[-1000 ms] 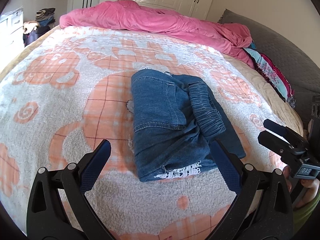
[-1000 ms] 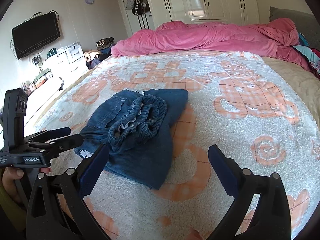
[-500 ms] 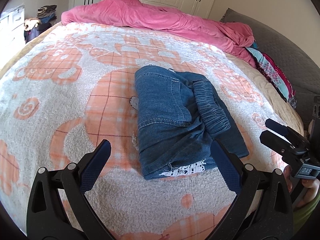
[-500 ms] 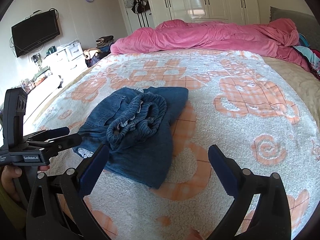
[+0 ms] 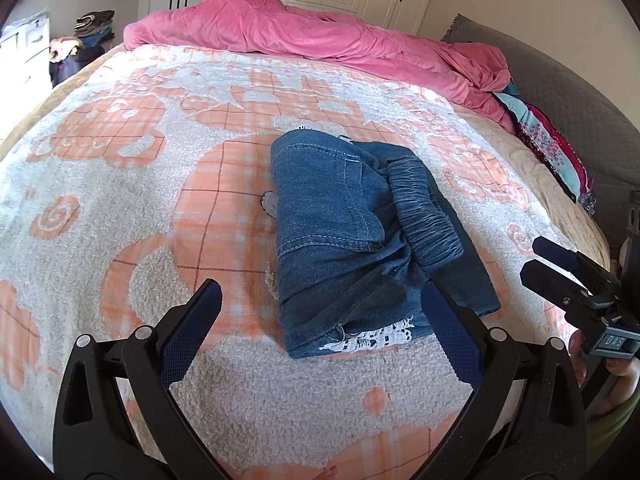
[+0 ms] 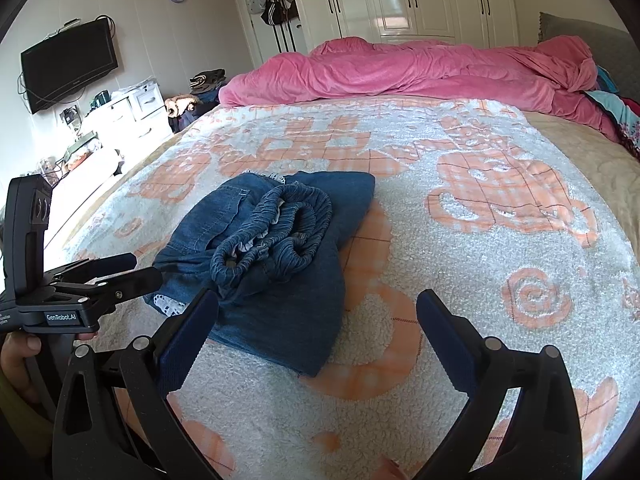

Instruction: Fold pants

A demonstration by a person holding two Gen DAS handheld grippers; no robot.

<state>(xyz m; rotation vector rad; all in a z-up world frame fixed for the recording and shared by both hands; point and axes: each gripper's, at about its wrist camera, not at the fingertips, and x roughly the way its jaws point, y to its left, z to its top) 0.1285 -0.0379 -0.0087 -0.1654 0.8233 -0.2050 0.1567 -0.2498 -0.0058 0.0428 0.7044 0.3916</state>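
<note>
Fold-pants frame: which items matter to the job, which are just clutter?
Job:
- denim pants, folded in a bundle on the blanket
- left gripper, open
- right gripper, open

Lying about:
- pink duvet
- TV
- clothes pile
- wardrobe

Both wrist views near folded jeans (image 5: 360, 236)

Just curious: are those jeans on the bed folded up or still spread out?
Folded. The jeans lie as a compact layered bundle on the blanket, elastic waistband bunched on top.

One pair of jeans (image 5: 352, 236), two grippers — perhaps one pink duvet (image 5: 320, 40).
</note>
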